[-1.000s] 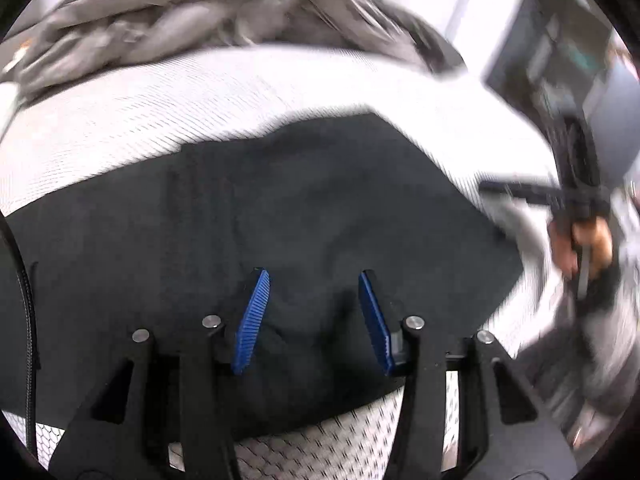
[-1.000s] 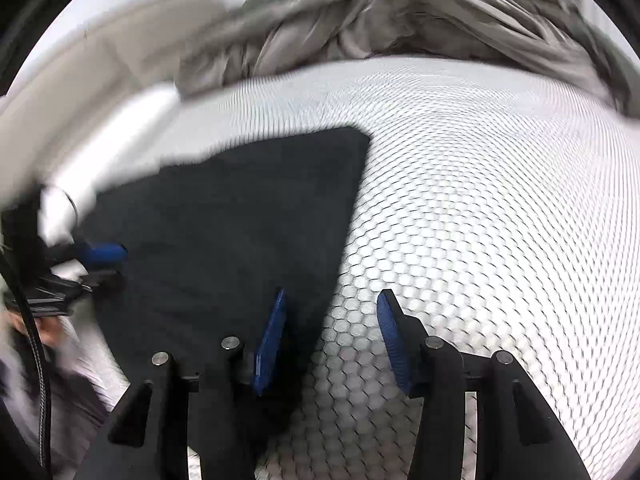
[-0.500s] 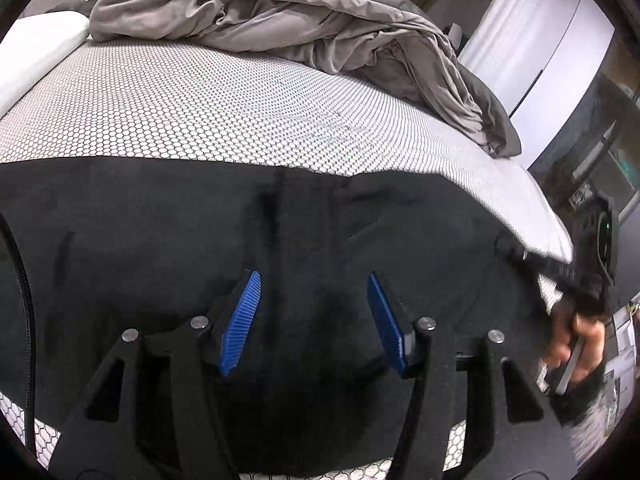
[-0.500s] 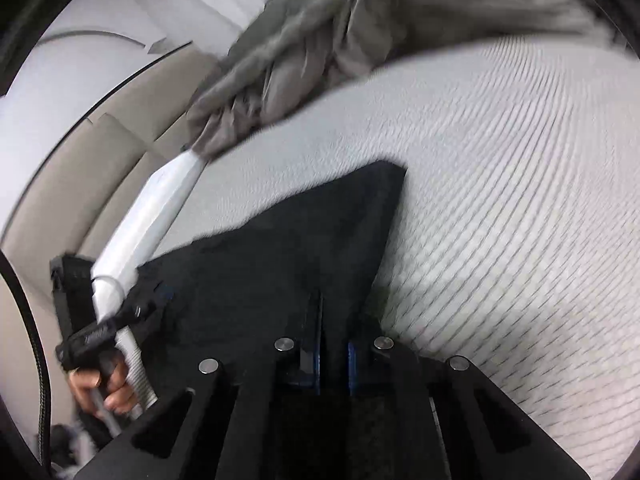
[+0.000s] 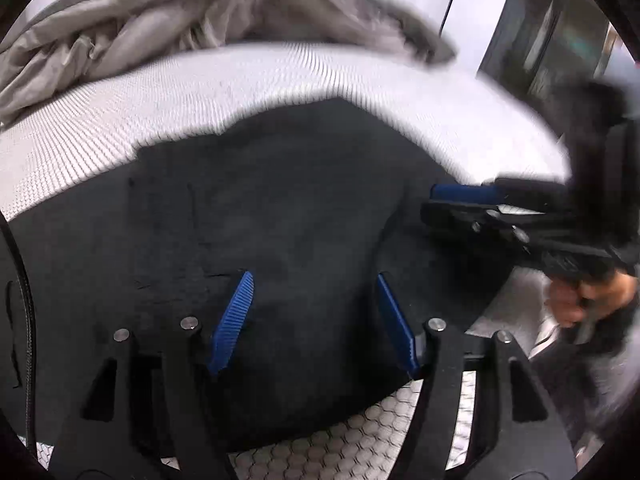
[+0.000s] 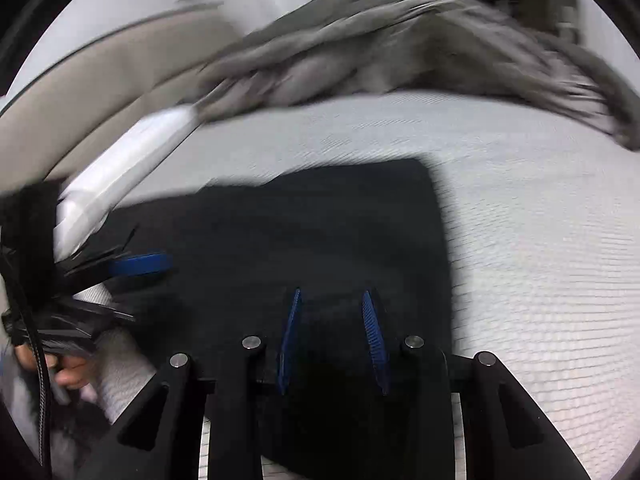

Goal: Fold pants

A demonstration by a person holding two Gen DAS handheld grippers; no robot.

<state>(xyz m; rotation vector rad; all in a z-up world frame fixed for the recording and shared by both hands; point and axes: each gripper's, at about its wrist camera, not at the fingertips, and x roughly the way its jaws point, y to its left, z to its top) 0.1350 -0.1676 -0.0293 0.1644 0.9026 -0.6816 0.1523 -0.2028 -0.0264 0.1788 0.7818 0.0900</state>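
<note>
**Both grippers open over the folded pants**

Half a second ago the right gripper (image 6: pixel 330 340) was pinched together on the near edge of the pants (image 6: pixel 320 220); now its blue pads stand apart with the dark cloth lying loose between them, so the fabric looks released. The left gripper (image 5: pixel 316 320) hangs over the cloth with its fingers wide apart as before, gripping nothing.

The pants lie as a compact dark block on the near part of the mattress (image 6: pixel 540 240), its hexagon-patterned cover bare to the right and far side. A rumpled grey duvet (image 5: pixel 180 32) sits heaped at the far end, well apart from the pants.

To finish this step well, I would check that the layers line up at the far right corner and press wrinkles flat before taking any new grip; both views are blurred, so edge alignment is hard to judge.

No containers are in view.
</note>
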